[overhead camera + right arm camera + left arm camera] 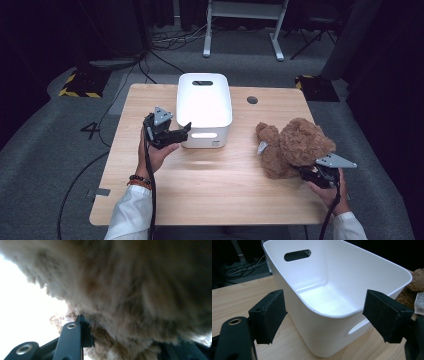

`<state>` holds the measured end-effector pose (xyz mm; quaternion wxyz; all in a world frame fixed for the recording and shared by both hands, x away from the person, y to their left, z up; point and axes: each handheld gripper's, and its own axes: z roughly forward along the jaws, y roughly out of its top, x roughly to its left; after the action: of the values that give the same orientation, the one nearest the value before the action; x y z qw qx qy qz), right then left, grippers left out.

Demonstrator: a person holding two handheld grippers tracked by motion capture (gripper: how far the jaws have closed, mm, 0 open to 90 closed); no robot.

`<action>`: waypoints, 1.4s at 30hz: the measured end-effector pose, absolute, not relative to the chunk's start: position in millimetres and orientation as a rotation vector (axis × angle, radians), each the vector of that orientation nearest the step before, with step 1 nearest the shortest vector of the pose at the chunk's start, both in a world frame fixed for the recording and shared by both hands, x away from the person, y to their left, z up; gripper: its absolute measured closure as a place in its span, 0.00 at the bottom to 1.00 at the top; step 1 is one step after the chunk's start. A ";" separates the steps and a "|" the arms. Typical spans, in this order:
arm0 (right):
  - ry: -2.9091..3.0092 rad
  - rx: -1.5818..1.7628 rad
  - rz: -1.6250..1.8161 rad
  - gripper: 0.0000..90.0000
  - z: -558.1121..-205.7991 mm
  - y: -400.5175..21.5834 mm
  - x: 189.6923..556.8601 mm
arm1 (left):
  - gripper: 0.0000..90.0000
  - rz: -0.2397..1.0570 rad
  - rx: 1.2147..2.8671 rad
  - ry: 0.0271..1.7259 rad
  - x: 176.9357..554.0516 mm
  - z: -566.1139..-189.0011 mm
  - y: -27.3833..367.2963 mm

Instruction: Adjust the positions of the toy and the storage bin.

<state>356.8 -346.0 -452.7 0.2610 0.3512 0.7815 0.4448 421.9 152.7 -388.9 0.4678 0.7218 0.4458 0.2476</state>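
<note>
A white plastic bin [204, 107] with handle slots stands upright at the middle back of the wooden table [215, 190]. My left gripper [181, 131] hovers beside the bin's front left corner, open, with nothing between its jaws. In the left gripper view the two pads [268, 315] stand wide apart before the empty bin [342, 270]. A brown teddy bear [297, 145] lies on the table's right side. My right gripper [309, 172] is at the bear's near underside, shut on it. Its fur [125, 290] packs the space between the jaws of the right gripper [125, 342].
A small round cable hole [252, 100] sits in the tabletop right of the bin. Beyond the table are a white desk frame [245, 30], floor cables [165, 42] and yellow-black striped bases [80, 82]. Bare wood lies in front of the bin.
</note>
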 end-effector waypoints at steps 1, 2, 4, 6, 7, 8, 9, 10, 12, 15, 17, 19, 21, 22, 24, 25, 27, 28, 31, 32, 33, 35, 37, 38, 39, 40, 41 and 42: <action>2.116 0.950 1.205 0.63 -452.7 -346.0 356.9 | 0.21 0.612 1.775 1.096 424.1 -388.4 151.6; 2.117 0.949 1.205 0.63 -452.7 -346.0 357.0 | 0.23 0.613 1.782 1.104 426.6 -387.9 150.9; 2.118 0.949 1.206 0.63 -452.8 -346.1 357.0 | 0.25 0.595 1.784 1.110 431.9 -387.1 151.0; 2.118 0.949 1.205 0.63 -452.8 -345.9 356.8 | 0.25 0.598 1.779 1.133 437.4 -386.8 151.7; 2.119 0.946 1.204 0.63 -452.7 -345.9 356.9 | 0.27 0.589 1.781 1.143 440.1 -387.0 152.2; 2.118 0.943 1.204 0.63 -452.7 -345.6 357.0 | 0.27 0.597 1.781 1.150 442.4 -387.7 152.4; 2.118 0.943 1.204 0.63 -452.7 -345.6 357.0 | 0.28 0.597 1.781 1.150 442.4 -387.7 152.4; 2.118 0.941 1.204 0.62 -452.8 -345.4 357.4 | 0.29 0.589 1.790 1.160 445.8 -388.7 153.2; 2.119 0.940 1.205 0.62 -452.9 -345.3 357.5 | 0.30 0.559 1.800 1.196 453.8 -392.8 155.5; 2.118 0.940 1.206 0.62 -453.0 -345.3 357.4 | 0.33 0.544 1.808 1.230 461.2 -397.8 157.6; 2.120 0.940 1.201 0.62 -452.8 -345.2 357.2 | 0.34 0.529 1.809 1.242 464.7 -400.8 157.8; 2.120 0.940 1.201 0.62 -452.8 -345.1 357.3 | 0.35 0.511 1.805 1.252 467.4 -402.5 157.7; 2.120 0.940 1.202 0.62 -452.8 -344.9 357.4 | 0.39 0.494 1.803 1.252 469.3 -403.6 156.2; 2.120 0.939 1.203 0.62 -452.9 -344.9 357.5 | 0.39 0.474 1.809 1.245 469.8 -403.9 155.1; 2.122 0.938 1.203 0.62 -452.8 -344.8 357.7 | 0.43 0.455 1.818 1.234 470.2 -404.1 151.5; 2.122 0.938 1.202 0.62 -452.7 -344.7 357.8 | 0.43 0.465 1.825 1.236 470.1 -403.9 150.0; 2.121 0.939 1.200 0.62 -452.6 -344.4 357.7 | 0.42 0.464 1.823 1.247 469.3 -403.9 148.2; 2.121 0.939 1.200 0.62 -452.6 -344.4 357.7 | 0.42 0.464 1.823 1.247 469.3 -403.9 148.2; 2.119 0.941 1.198 0.62 -452.6 -344.3 357.7 | 0.43 0.461 1.826 1.260 465.9 -403.0 145.2; 2.118 0.942 1.197 0.62 -452.6 -344.2 357.7 | 0.43 0.463 1.834 1.251 464.7 -402.8 144.2; 2.118 0.942 1.195 0.62 -452.5 -344.1 357.6 | 0.42 0.463 1.834 1.251 464.7 -402.8 144.2; 2.118 0.941 1.195 0.62 -452.4 -344.1 357.8 | 0.42 0.457 1.844 1.237 459.6 -402.2 140.9; 2.119 0.941 1.194 0.62 -452.4 -344.0 357.9 | 0.42 0.444 1.836 1.224 455.6 -402.5 139.2; 2.118 0.941 1.194 0.62 -452.3 -344.0 357.9 | 0.42 0.438 1.833 1.218 453.5 -402.8 138.2; 2.118 0.942 1.194 0.62 -452.3 -344.0 357.9 | 0.42 0.431 1.831 1.215 451.5 -402.8 137.0; 2.118 0.940 1.194 0.62 -452.3 -344.0 358.0 | 0.42 0.425 1.832 1.208 449.5 -403.0 136.1; 2.118 0.940 1.193 0.62 -452.3 -344.0 358.0 | 0.42 0.416 1.830 1.200 447.6 -403.3 135.0; 2.118 0.940 1.193 0.62 -452.3 -343.9 358.1 | 0.42 0.409 1.830 1.191 446.0 -403.6 134.3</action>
<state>358.1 -343.9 -452.3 0.2642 0.3479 0.7837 0.4416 446.0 134.3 -403.6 0.4442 0.7381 0.4803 0.1649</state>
